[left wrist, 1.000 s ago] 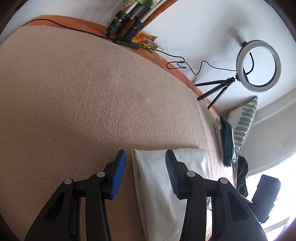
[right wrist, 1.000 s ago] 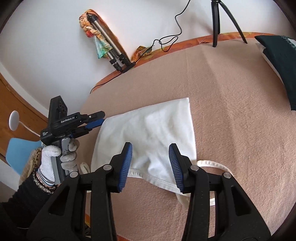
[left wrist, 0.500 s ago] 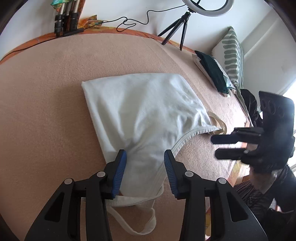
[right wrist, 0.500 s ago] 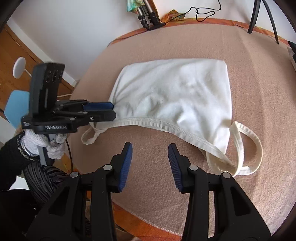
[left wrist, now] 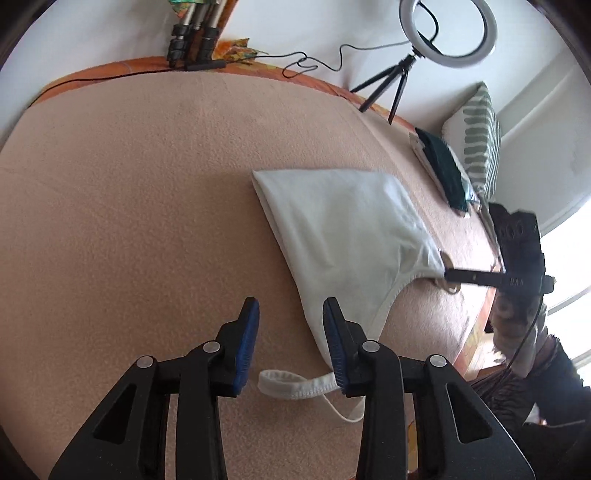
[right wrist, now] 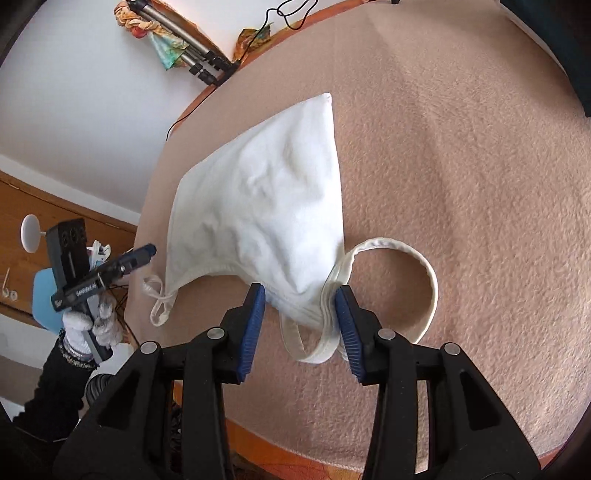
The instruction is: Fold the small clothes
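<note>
A small white top (right wrist: 266,206) lies folded on the peach fleece blanket (right wrist: 461,155), its body a soft, slightly rumpled wedge that narrows toward the far corner. The near edge is a ribbed, curved hem, and thin straps trail from both ends: a wide loop (right wrist: 424,266) curls out on one side, a small knotted-looking loop (right wrist: 159,299) hangs off the other.

The right gripper (right wrist: 300,325) has its blue-padded jaws spread wide, straddling the near corner of the top where the straps bunch; the cloth sits between the pads, and the gathered strap edge appears to touch one pad, but nothing is pinched. The left gripper (left wrist: 290,347) is likewise spread open and holds nothing. It sits at the top's opposite end: one pad is beside the hem edge, and a strap loop (left wrist: 295,384) lies on the blanket just below the jaws. From the right wrist view, that gripper sits off the blanket's edge beside the small loop, held in a white-gloved hand (right wrist: 92,325).

The blanket covers a bed with an orange patterned sheet (left wrist: 110,72) showing at the rim. Against the white wall stand a folded tripod (left wrist: 192,48) and a ring light (left wrist: 448,27) on a small stand, its cable trailing. A striped pillow (left wrist: 476,147) and a dark folded garment (left wrist: 443,166) rest at the bed's far side. A blue chair (right wrist: 44,299) and wooden panelling show beyond the bed.
</note>
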`<state>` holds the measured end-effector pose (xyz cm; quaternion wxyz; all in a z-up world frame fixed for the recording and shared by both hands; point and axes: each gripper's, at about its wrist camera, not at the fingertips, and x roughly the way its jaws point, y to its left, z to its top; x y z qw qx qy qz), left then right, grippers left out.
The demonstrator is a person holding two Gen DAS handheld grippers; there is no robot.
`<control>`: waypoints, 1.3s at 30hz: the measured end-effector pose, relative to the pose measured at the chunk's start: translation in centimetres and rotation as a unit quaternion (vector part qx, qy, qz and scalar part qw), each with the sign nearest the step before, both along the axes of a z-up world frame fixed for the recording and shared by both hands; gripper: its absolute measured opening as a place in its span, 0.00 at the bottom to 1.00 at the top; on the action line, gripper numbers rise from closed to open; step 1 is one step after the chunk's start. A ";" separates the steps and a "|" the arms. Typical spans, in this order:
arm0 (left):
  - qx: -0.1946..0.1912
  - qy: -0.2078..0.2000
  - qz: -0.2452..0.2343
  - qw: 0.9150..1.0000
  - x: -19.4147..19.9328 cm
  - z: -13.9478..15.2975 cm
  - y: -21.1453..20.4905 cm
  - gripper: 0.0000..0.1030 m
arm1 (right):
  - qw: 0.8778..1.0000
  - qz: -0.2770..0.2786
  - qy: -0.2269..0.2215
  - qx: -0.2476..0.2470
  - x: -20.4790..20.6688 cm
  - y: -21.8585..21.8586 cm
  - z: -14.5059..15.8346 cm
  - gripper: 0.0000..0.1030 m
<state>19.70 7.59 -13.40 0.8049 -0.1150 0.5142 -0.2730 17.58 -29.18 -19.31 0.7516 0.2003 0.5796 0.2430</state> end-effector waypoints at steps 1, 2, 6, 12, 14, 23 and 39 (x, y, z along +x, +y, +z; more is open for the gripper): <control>-0.018 0.001 0.014 1.000 0.7 0.2 0.6 0.46 | 1.000 -0.001 -0.007 0.005 -0.3 -0.3 0.3 0.42; -0.039 0.004 0.026 0.999 1.6 0.3 1.2 0.48 | 1.000 -0.005 -0.014 0.005 -0.6 -0.7 0.5 0.42; -0.092 0.027 0.069 0.993 5.2 -0.3 2.3 0.50 | 0.999 -0.037 -0.005 0.028 0.3 -2.2 -0.3 0.42; -0.139 0.083 0.088 0.983 8.9 -3.3 1.5 0.55 | 0.991 -0.054 0.037 0.116 1.8 -2.2 -2.8 0.42; -0.149 0.085 0.086 0.981 9.3 -3.8 1.1 0.55 | 0.989 -0.053 0.041 0.129 1.9 -1.7 -3.0 0.42; -0.106 0.035 0.040 0.993 9.8 -2.9 -2.5 0.52 | 0.983 -0.069 0.050 0.164 2.3 -1.3 -2.7 0.39; 0.001 -0.073 0.034 0.997 7.5 0.6 -5.6 0.09 | 0.998 -0.035 -0.046 0.010 1.7 1.5 1.8 0.12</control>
